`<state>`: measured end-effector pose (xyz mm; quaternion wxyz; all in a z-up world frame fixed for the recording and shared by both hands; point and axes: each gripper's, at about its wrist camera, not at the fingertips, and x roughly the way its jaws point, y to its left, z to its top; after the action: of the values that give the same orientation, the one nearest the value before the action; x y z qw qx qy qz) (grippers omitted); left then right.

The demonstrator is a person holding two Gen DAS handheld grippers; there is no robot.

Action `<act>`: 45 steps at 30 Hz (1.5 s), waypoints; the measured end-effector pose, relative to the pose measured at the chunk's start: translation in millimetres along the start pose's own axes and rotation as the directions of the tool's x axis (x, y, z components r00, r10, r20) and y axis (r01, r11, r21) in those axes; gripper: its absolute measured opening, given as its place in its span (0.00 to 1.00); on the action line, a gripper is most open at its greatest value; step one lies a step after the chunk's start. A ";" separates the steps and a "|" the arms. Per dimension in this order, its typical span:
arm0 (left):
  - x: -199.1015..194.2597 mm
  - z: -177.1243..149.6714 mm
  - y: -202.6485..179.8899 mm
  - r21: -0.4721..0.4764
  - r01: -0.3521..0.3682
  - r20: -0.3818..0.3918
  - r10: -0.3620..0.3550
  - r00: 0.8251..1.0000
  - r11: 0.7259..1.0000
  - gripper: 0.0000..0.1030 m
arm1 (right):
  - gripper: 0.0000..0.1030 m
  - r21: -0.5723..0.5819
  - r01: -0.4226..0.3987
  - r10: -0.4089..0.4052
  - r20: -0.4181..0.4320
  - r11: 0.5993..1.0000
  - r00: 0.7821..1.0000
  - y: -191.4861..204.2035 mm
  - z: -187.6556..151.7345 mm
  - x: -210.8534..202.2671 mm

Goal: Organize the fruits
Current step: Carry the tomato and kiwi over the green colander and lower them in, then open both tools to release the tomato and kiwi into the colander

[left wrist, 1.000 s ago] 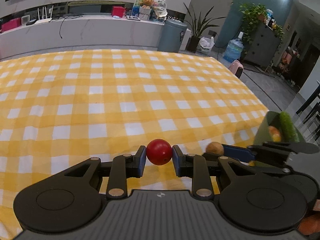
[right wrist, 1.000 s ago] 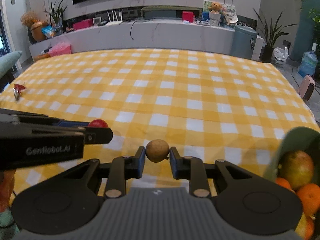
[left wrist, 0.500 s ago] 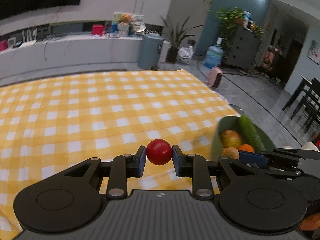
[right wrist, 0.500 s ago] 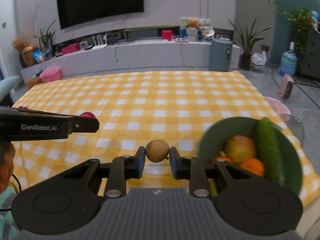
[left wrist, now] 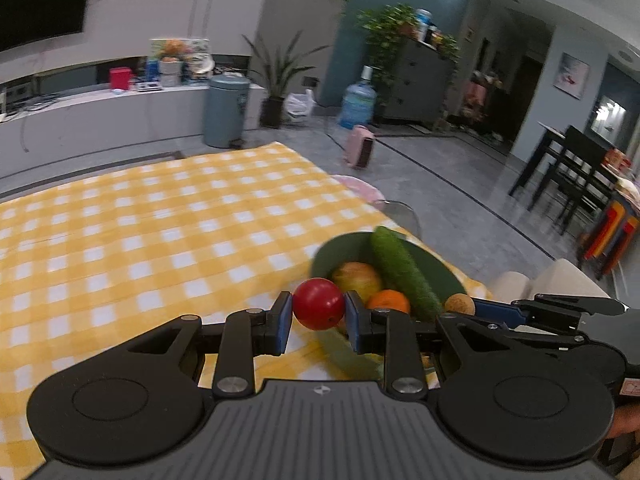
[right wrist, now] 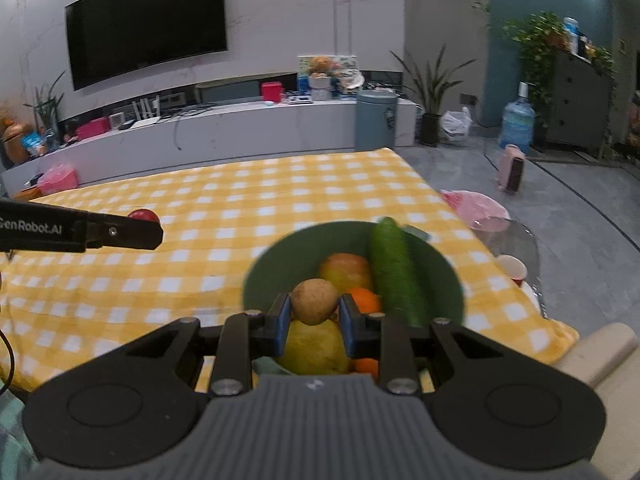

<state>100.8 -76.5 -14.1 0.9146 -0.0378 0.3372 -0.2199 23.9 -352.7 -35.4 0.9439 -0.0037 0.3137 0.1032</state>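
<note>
Checked tablecloth (right wrist: 240, 216), bowl (right wrist: 280, 256) rim gripper-hidden.

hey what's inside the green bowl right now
The green bowl holds a cucumber, a reddish-yellow apple, an orange and a yellow fruit. The right gripper and its brown fruit cover whatever lies beneath.

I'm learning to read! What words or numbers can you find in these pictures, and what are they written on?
"GenRobot.AI" in white letters on the side of the left gripper, with the first letter cut off at the picture's edge.
The red sticker on the right gripper has print too small to read.
The boxes and packs on the far counter are too blurred to read.
No other words or numbers can be read.
</note>
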 end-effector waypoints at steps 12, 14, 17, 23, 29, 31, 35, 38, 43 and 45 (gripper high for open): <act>63.4 10.7 -29.6 0.094 0.091 -0.138 -0.078 0.987 0.991 0.30 | 0.22 0.014 -0.016 0.017 -0.047 1.000 0.999 -30.2 6.0 25.9; 75.0 12.2 -30.8 0.096 0.103 -0.167 -0.086 0.982 0.990 0.30 | 0.22 0.001 -0.029 0.029 -0.079 1.000 0.996 -30.1 5.7 35.8; 89.4 12.4 -31.9 0.094 0.132 -0.215 -0.110 0.971 0.987 0.30 | 0.22 -0.009 -0.029 0.028 -0.124 1.000 0.992 -30.0 4.1 50.9; 114.5 11.0 -35.5 0.097 0.155 -0.274 -0.123 0.954 0.983 0.30 | 0.22 0.006 -0.047 0.048 -0.198 0.999 0.979 -33.2 -0.8 72.6; 127.8 10.5 -38.3 0.122 0.166 -0.307 -0.122 0.944 0.979 0.30 | 0.22 0.034 -0.055 0.062 -0.241 0.998 0.969 -35.0 -3.6 82.1; 131.0 10.1 -40.6 0.145 0.169 -0.313 -0.117 0.943 0.975 0.30 | 0.22 0.041 -0.058 0.066 -0.242 0.997 0.968 -35.8 -3.4 83.0; 135.9 8.3 -42.0 0.164 0.171 -0.329 -0.110 0.938 0.972 0.30 | 0.24 0.075 -0.063 0.080 -0.245 0.995 0.966 -41.0 -3.3 84.5; 137.4 9.0 -41.6 0.167 0.167 -0.327 -0.105 0.939 0.972 0.30 | 0.24 0.083 -0.065 0.083 -0.235 0.994 0.969 -41.5 -3.3 82.9; 141.0 10.1 -41.5 0.184 0.145 -0.328 -0.078 0.941 0.972 0.30 | 0.32 0.090 -0.068 0.084 -0.189 0.994 0.978 -41.7 -3.1 75.4; 142.3 10.3 -41.2 0.187 0.139 -0.329 -0.071 0.942 0.973 0.31 | 0.32 0.096 -0.062 0.079 -0.188 0.994 0.979 -41.8 -3.3 75.3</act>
<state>188.0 -175.4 -82.6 0.8335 0.0758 0.4540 -0.3056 89.1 -379.4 -85.1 0.9043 0.0397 0.4074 0.1215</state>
